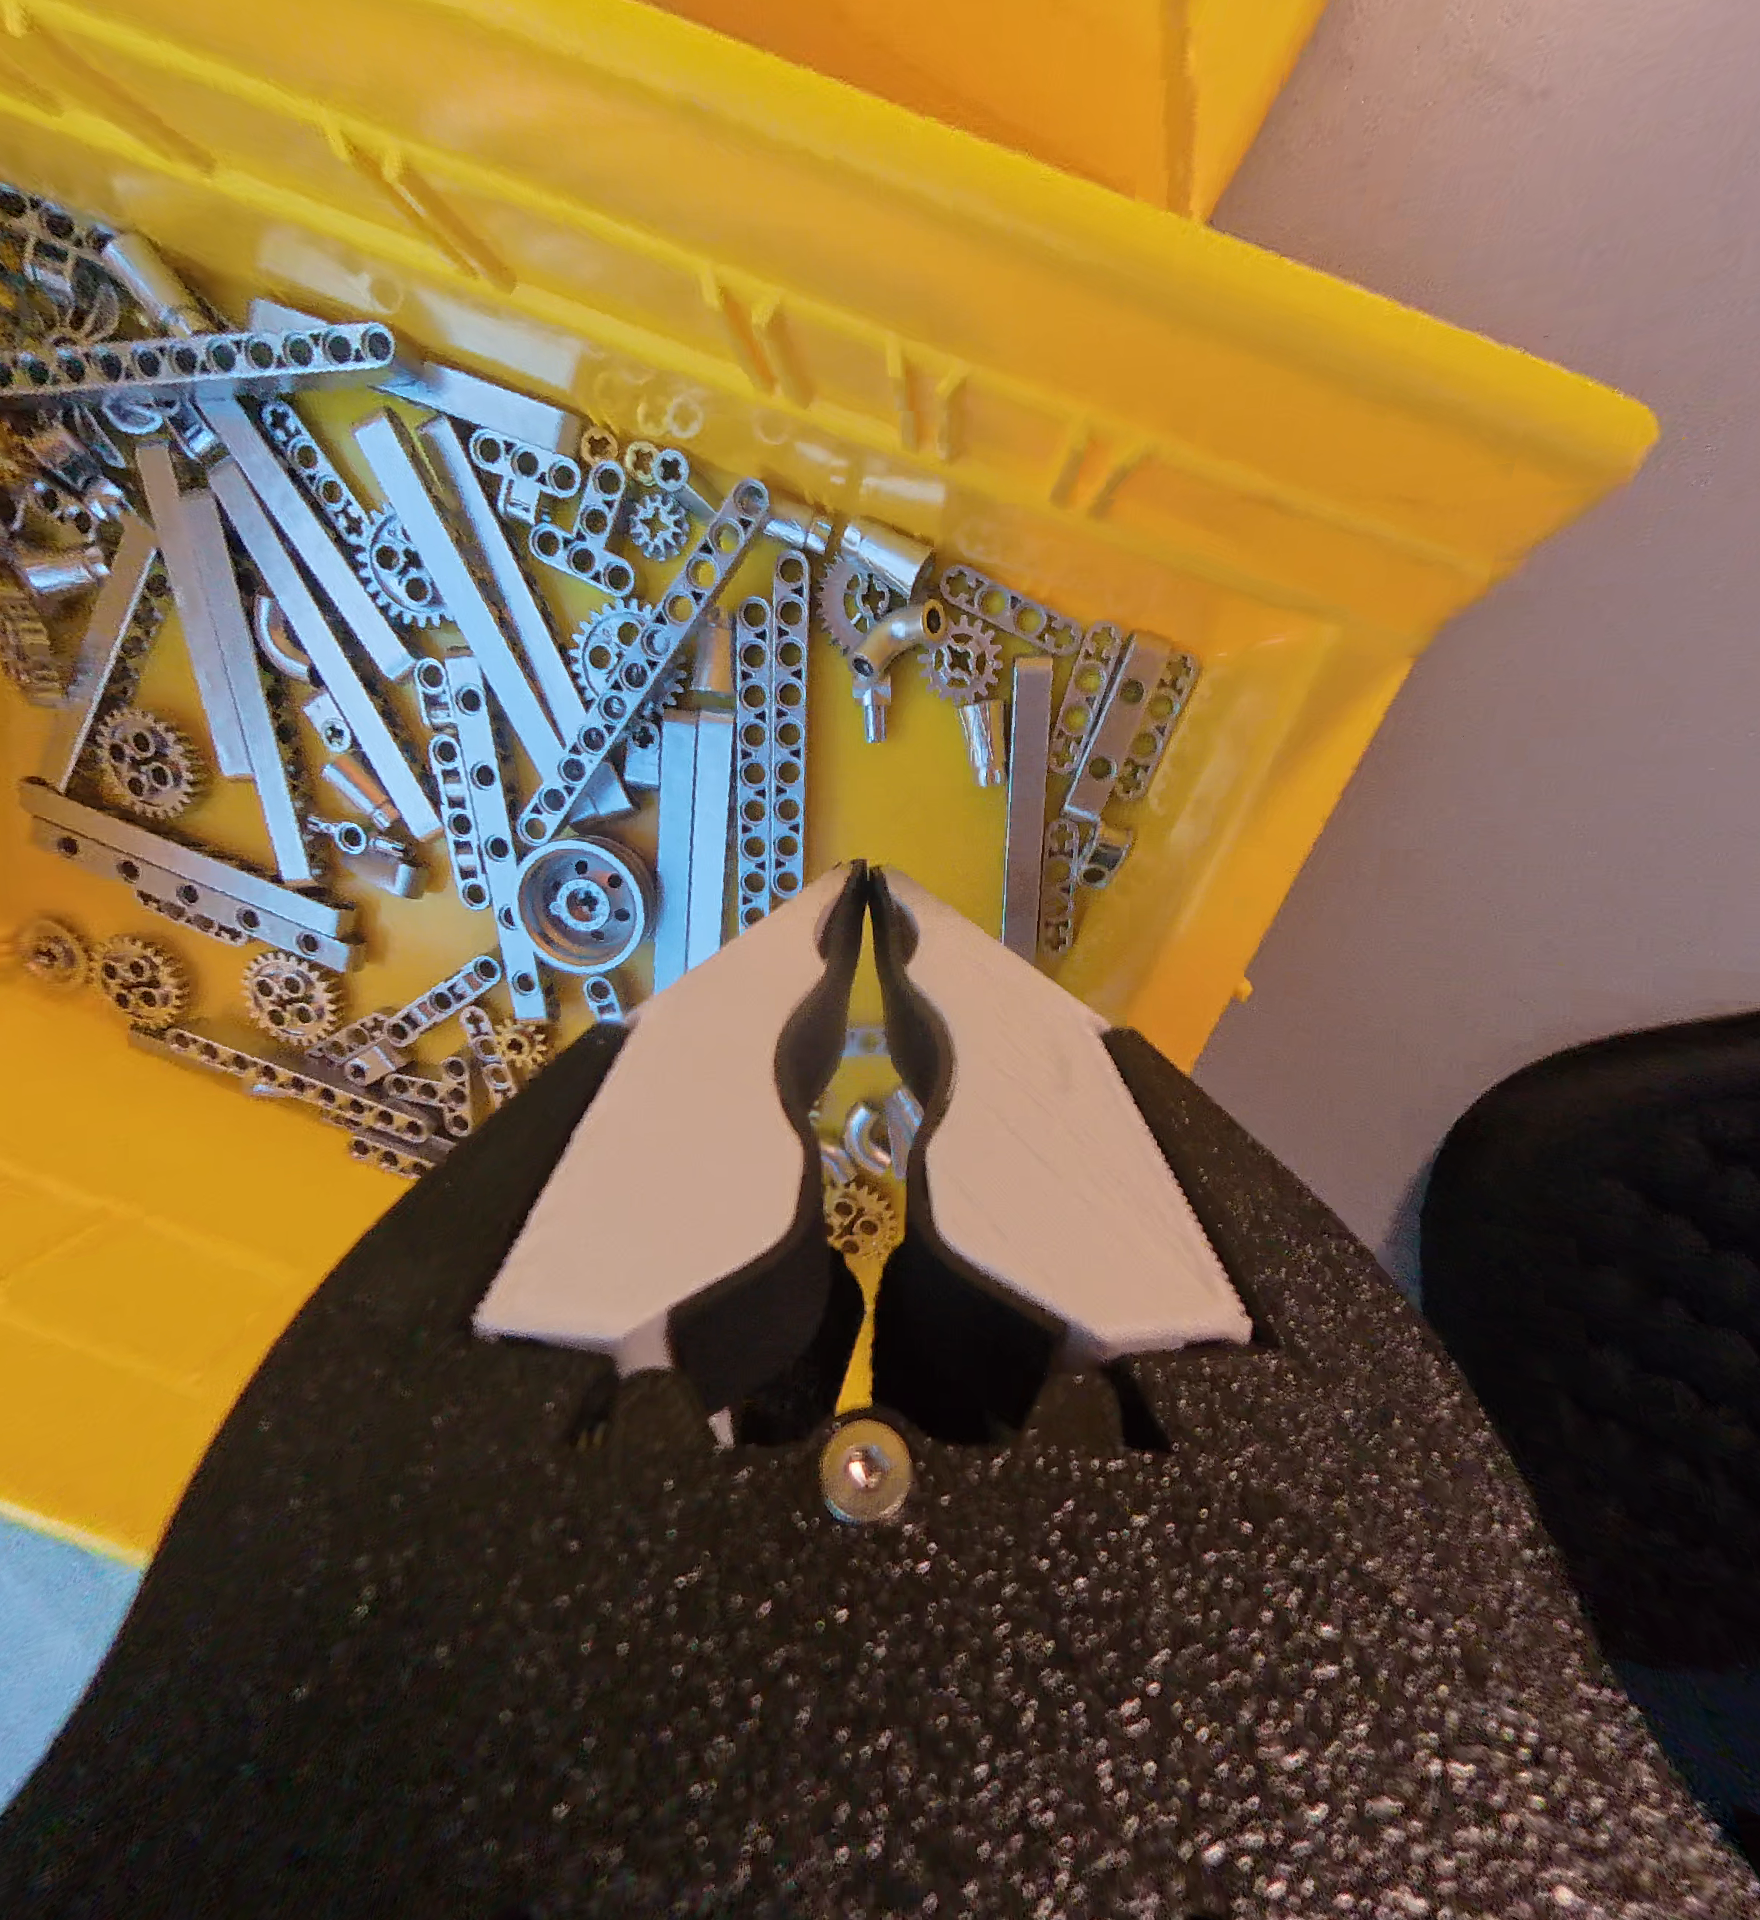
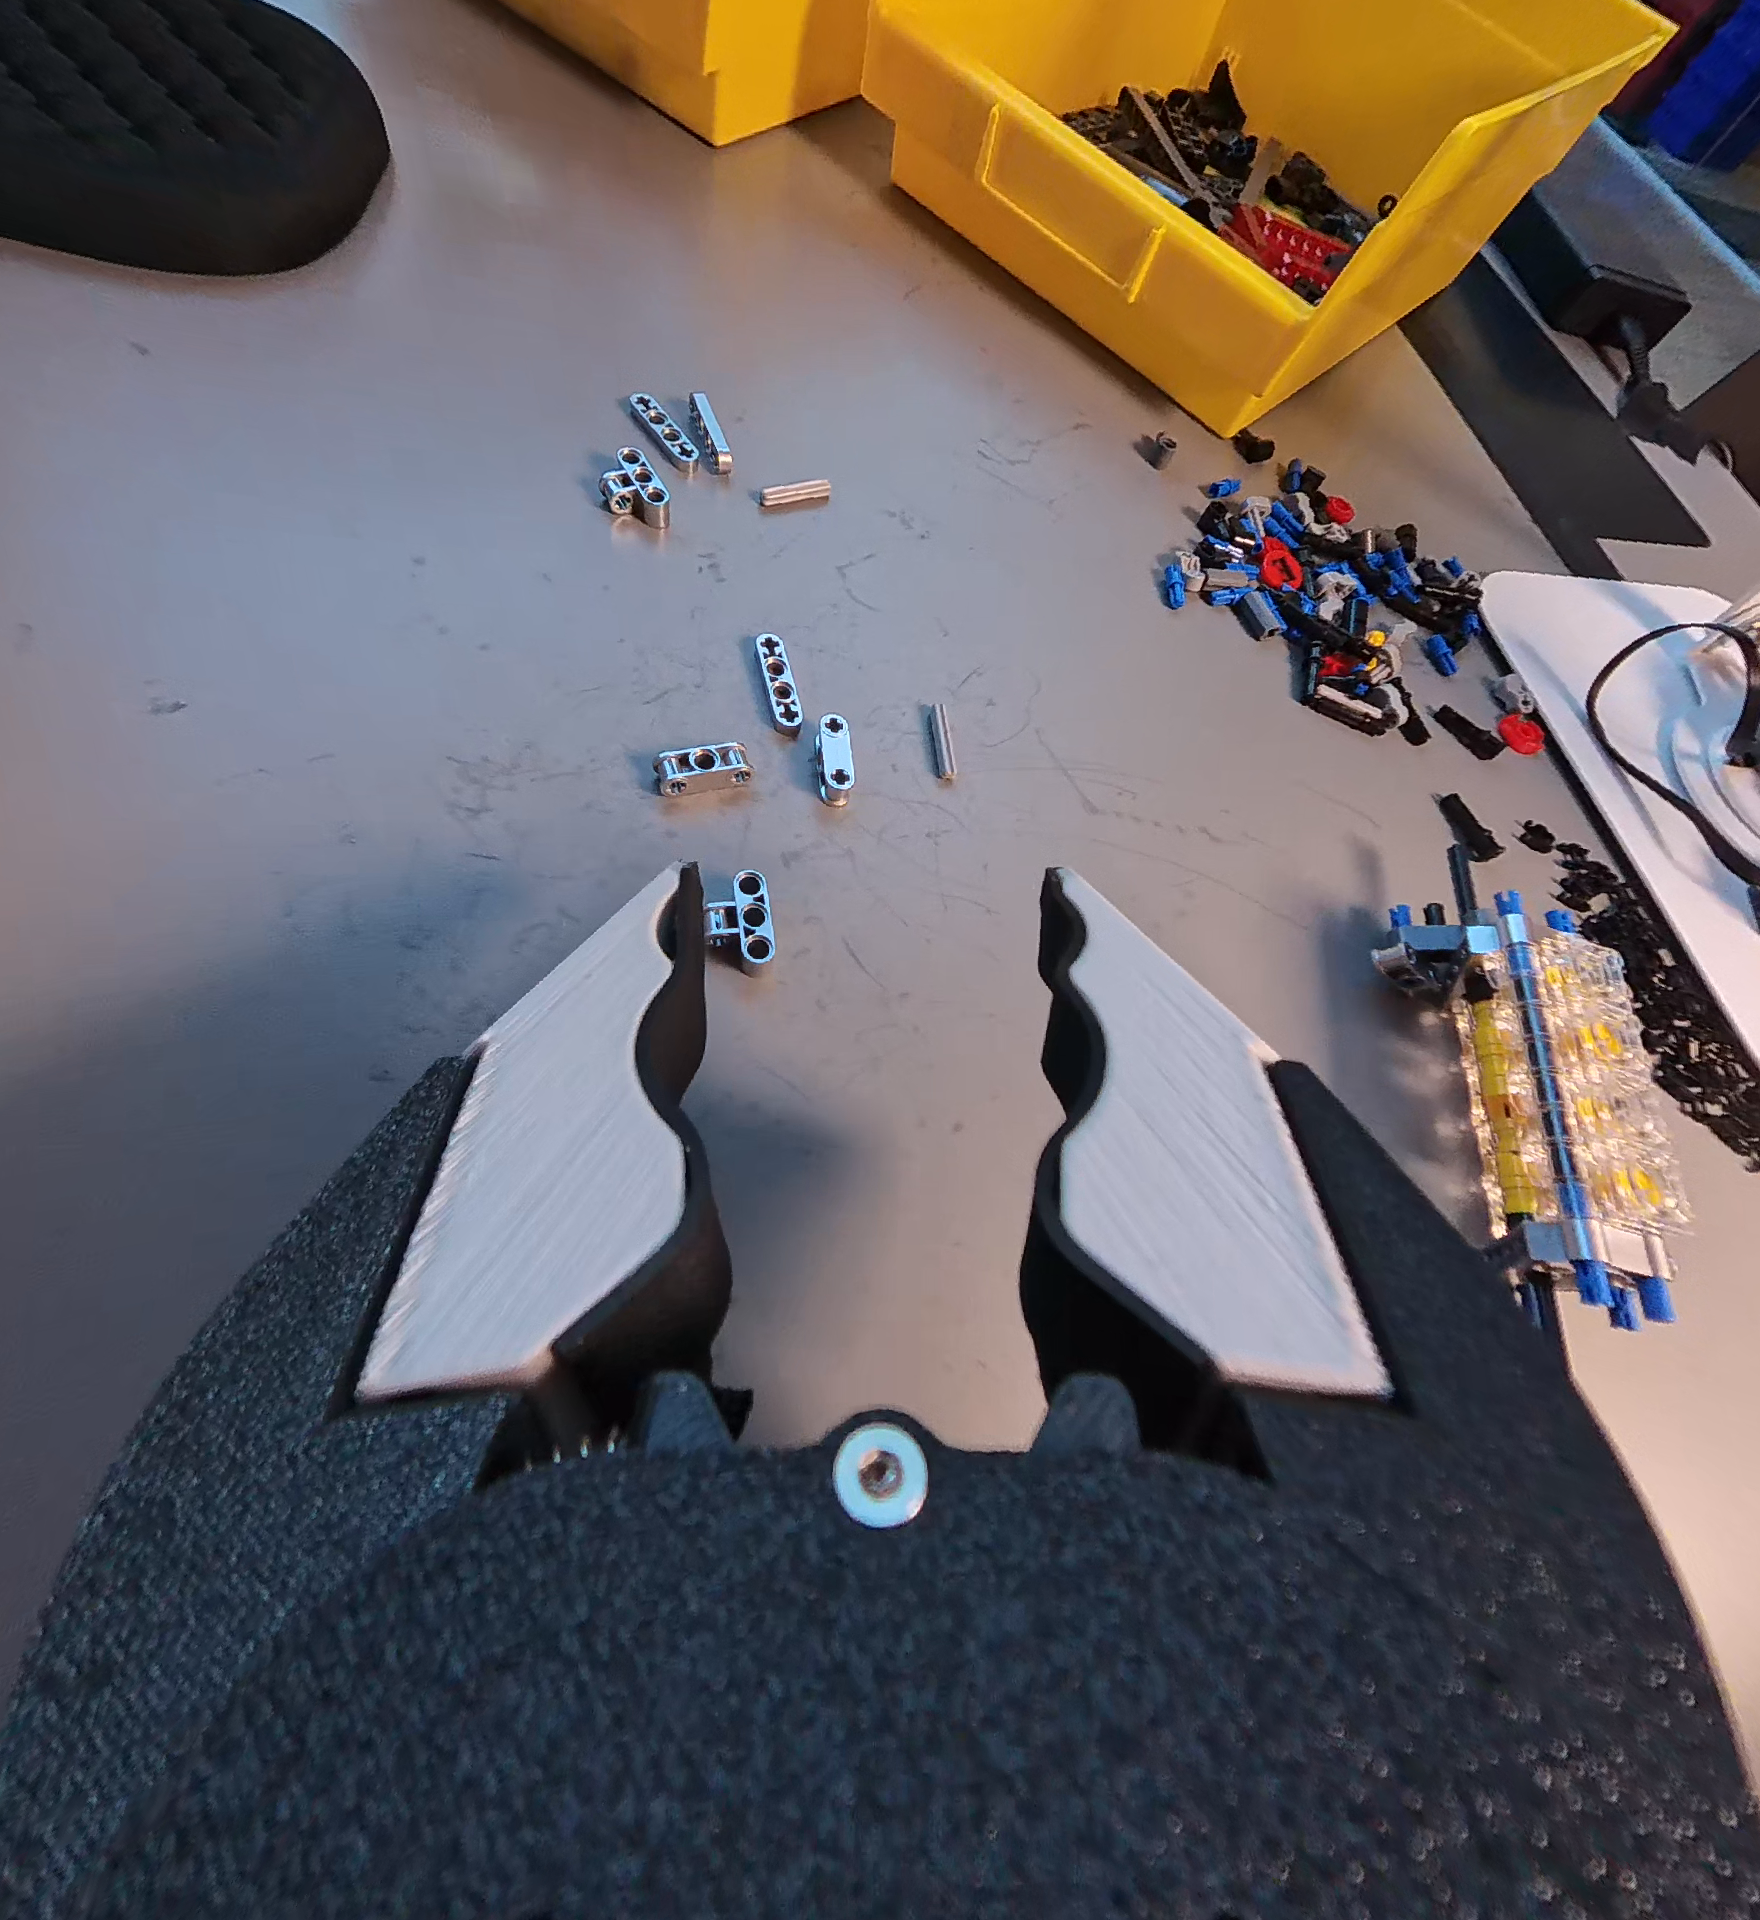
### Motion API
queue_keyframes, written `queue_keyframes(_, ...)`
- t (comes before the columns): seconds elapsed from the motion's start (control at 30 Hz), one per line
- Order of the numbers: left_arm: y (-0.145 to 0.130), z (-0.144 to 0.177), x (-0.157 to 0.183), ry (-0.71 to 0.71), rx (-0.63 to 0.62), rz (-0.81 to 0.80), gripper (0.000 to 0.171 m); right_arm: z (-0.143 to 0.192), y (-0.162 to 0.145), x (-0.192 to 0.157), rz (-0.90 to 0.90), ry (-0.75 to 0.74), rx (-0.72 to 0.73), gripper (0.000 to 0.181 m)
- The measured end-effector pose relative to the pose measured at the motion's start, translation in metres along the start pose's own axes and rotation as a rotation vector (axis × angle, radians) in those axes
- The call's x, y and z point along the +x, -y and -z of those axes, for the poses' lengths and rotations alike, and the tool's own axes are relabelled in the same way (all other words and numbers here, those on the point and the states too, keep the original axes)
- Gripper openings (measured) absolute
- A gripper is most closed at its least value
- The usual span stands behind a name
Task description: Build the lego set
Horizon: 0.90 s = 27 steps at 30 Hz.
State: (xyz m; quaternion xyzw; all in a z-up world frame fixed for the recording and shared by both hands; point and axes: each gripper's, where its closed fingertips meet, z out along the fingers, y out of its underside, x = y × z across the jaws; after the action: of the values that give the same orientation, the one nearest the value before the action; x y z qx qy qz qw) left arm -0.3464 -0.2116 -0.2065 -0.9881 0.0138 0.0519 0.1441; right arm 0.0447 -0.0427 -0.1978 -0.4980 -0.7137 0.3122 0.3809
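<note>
My left gripper (image 1: 863, 871) hangs over a yellow bin (image 1: 1115, 436) full of grey toy-building beams, gears and a wheel (image 1: 585, 902). Its pads meet tip to tip over a bare yellow patch of the bin floor, with nothing between them. My right gripper (image 2: 868, 883) is open wide above the grey table (image 2: 232, 623). A small grey three-hole connector (image 2: 746, 920) lies on the table just inside its left fingertip (image 2: 687, 883), not gripped. More small grey beams (image 2: 780, 681) and a short grey axle (image 2: 941, 740) lie farther ahead.
A second yellow bin (image 2: 1115, 249) with dark and red parts stands at the back right. A heap of blue, black and red pins (image 2: 1323, 603) and a partly built model (image 2: 1541, 1091) lie to the right beside a white base (image 2: 1603, 790). A black padded object (image 2: 128, 135) lies far left. My left gripper's tips are some 7 cm from the wheel (image 1: 585, 902).
</note>
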Motion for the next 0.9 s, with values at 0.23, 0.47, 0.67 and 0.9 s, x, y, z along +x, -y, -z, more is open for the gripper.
queue_keyframes(0.23,-0.04,0.007,-0.015,0.046,-0.21,-0.395,0.016,-0.002,-0.001,-0.001,0.0,0.004,-0.007,0.063)
queue_keyframes(0.47,-0.044,0.006,-0.014,0.023,-0.174,-0.695,0.019,-0.004,-0.004,0.002,-0.015,-0.001,-0.023,0.062)
queue_keyframes(0.67,-0.052,-0.003,-0.01,-0.037,-0.201,-0.741,0.02,-0.006,-0.006,0.003,-0.017,-0.008,-0.034,0.062)
queue_keyframes(0.9,-0.057,-0.012,-0.012,-0.049,-0.238,-0.765,0.015,-0.006,-0.006,0.002,-0.016,-0.009,-0.037,0.062)
